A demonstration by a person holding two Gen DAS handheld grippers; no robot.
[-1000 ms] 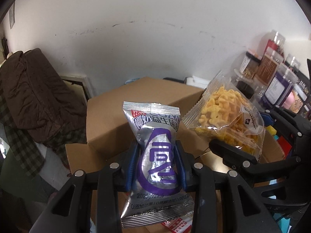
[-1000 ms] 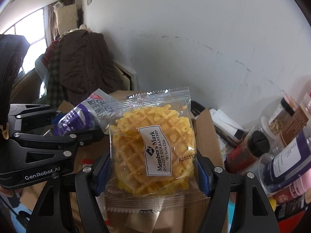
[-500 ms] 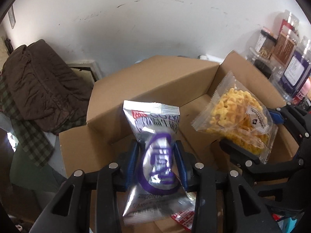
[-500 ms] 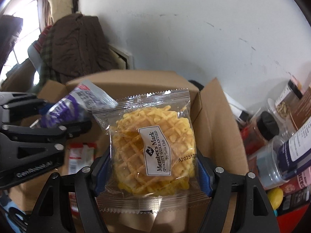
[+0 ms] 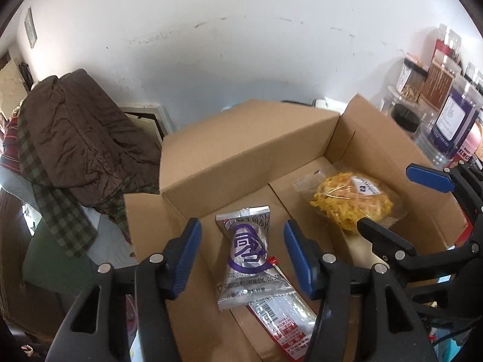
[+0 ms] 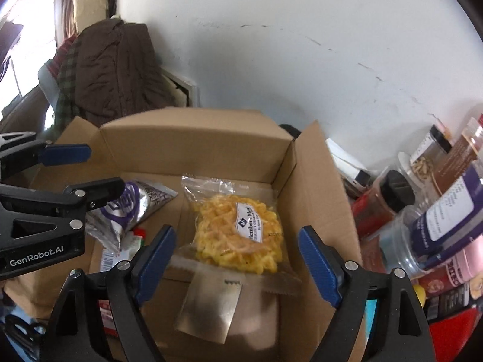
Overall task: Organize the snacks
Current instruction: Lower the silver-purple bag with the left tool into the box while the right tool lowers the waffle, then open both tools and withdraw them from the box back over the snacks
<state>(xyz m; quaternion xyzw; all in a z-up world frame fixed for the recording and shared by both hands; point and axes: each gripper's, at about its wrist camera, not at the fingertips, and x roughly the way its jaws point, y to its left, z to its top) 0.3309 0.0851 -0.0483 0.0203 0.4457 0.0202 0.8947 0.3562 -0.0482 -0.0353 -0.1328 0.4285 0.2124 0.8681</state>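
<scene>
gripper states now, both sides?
Left gripper: open, empty; silver-purple snack packet lies in cardboard box.
Right gripper: open, empty; waffle snack pack released.

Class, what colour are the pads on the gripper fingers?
Blue, on black frames. The finger pads show best in the right wrist view, above the cardboard box.

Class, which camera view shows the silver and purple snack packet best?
Left wrist view: the silver and purple packet lies whole, centred in the cardboard box. The right wrist view shows it partly hidden behind the left claw.

Waffle packet point(image 6: 238, 235) in cardboard box point(image 6: 314, 181), between spread jaws.
</scene>
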